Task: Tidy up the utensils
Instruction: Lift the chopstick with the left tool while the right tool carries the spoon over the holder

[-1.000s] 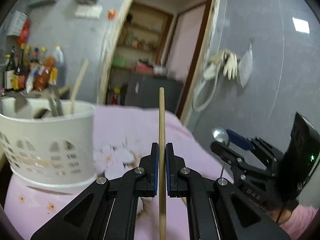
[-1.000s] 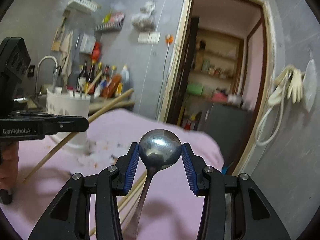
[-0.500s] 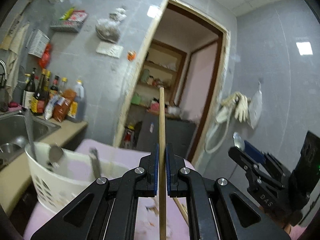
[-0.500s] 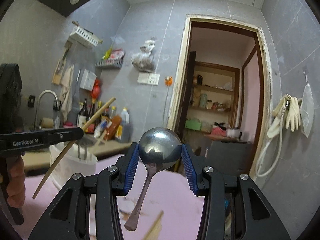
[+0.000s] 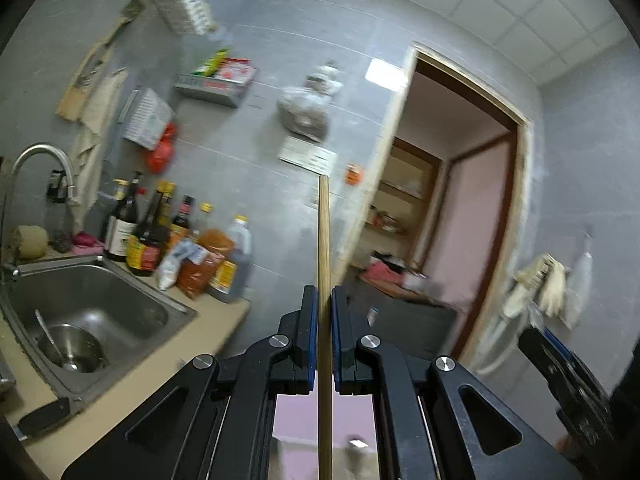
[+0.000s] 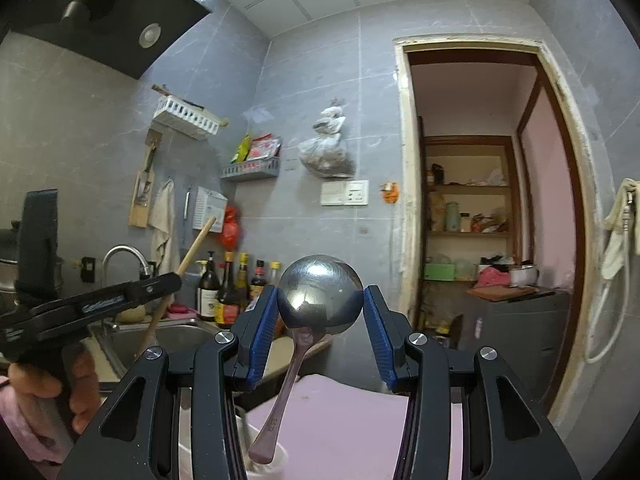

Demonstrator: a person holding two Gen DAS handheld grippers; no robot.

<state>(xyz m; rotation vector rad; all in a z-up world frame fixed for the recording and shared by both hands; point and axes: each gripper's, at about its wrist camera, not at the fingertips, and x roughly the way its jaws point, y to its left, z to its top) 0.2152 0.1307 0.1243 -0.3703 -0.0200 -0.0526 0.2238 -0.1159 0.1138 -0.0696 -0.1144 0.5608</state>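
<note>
My left gripper is shut on a wooden chopstick that stands upright between its pads; it also shows at the left of the right wrist view, raised over the sink with the chopstick slanting. My right gripper is shut on the bowl of a metal spoon, handle hanging down over the white utensil holder on the pink table. The right gripper shows at the right edge of the left wrist view.
A steel sink with a bowl and a tap lies at left, several sauce bottles behind it. Wall racks, a hanging bag and a doorway to a pantry are ahead.
Both grippers have risen and tilted upward. The table and white holder dropped out of the left view, which has swung toward the sink. The spoon and chopstick stay gripped.
</note>
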